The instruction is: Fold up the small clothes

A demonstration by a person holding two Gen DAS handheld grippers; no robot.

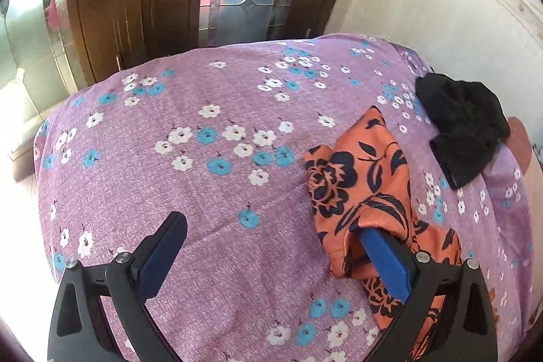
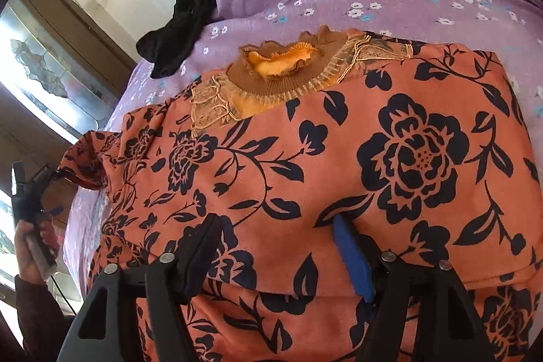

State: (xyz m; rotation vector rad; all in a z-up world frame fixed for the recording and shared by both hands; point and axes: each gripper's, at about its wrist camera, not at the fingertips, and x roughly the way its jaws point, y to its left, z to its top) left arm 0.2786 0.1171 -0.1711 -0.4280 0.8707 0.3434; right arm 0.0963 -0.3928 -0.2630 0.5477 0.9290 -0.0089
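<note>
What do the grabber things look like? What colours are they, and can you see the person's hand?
Both grabbers are black plastic with curved arms and triangle-shaped cut-outs. The left gripper and right gripper each have flat blue pads inside their jaws and round silver bolts at the joints. In the right wrist view, the person's hand shows a dark sleeve, with a thin black cable hanging down.

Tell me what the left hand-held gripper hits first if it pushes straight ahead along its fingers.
Most likely only the purple floral bedsheet: the open left hand-held gripper points across bare sheet. The orange black-flowered garment lies off to its right finger's side; depth is uncertain.
</note>
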